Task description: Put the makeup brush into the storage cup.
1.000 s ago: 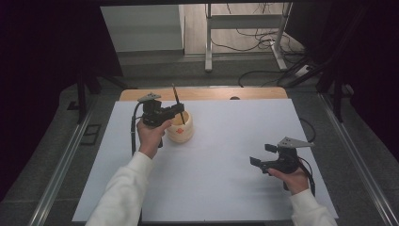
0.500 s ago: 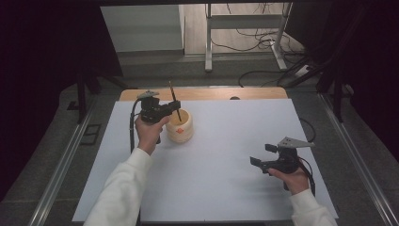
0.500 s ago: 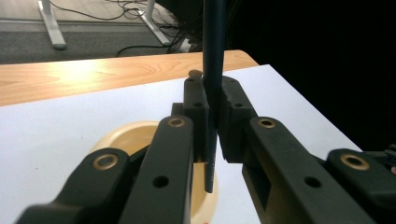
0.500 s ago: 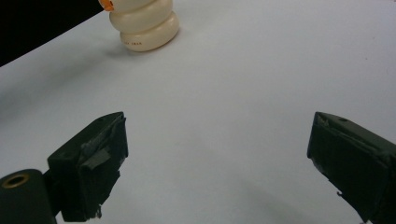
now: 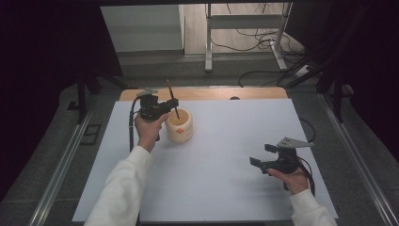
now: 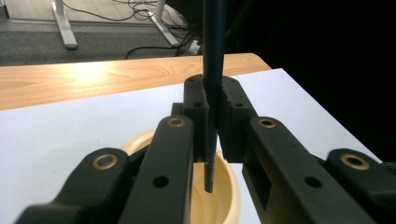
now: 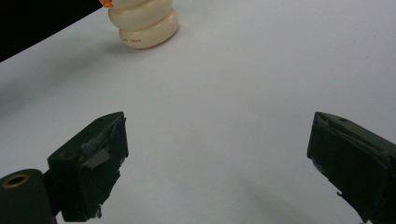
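Stick (image 5: 172, 99), thin and dark, is clamped upright between the jaws of the left claw (image 5: 165, 107), with a slight tilt in the high view. Its lower end hangs just above the open mouth of a cream cup (image 5: 179, 125); in the left gripper view the stick (image 6: 212, 70) runs up out of the top edge, and its tip sits over the cup (image 6: 224, 196) without clearly touching the inside. The cup has a ribbed, rounded wall and a small orange mark on its side. It stands on the white sheet covering the surface (image 5: 226, 141), toward the far left, just beside the left hand (image 5: 148, 132).

The right claw (image 5: 263, 155) is held low over the near right part of the sheet, well apart from the cup. Its jaws are spread wide with nothing between them, as the right gripper view shows, where the cup (image 7: 144, 23) stands far off at the top left. A strip of bare wood (image 5: 254, 92) runs along the far edge of the surface.
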`<state>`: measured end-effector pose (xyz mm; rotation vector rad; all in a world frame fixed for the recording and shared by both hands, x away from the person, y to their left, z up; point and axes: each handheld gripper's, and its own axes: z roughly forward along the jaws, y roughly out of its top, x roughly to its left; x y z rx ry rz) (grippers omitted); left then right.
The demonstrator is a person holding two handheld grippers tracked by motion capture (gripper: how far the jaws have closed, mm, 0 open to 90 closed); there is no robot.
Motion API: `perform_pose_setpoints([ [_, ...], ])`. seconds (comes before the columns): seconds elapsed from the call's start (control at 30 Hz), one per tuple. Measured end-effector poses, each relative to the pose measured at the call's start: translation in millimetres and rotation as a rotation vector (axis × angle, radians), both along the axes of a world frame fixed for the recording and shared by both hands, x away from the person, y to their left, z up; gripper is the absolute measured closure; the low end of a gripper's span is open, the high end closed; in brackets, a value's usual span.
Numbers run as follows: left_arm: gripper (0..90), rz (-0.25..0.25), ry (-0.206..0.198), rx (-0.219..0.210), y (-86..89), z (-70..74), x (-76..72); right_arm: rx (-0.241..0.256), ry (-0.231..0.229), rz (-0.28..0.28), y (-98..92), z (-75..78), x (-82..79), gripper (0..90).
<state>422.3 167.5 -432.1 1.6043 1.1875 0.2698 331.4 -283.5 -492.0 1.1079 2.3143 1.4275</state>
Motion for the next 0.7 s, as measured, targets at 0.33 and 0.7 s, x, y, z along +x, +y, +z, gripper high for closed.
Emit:
perform_pose_setpoints([
  [0.33, 83.0, -0.003, 0.017, 0.021, -4.1, -9.1, 6.4, -0.006, 0.005, 0.005, 1.1, -1.1, 0.1, 5.7],
  [0.7, 82.9, -0.002, 0.036, 0.037, -6.2, -22.8, 9.5, -0.016, 0.003, 0.011, 2.2, -1.8, 0.3, 5.9],
])
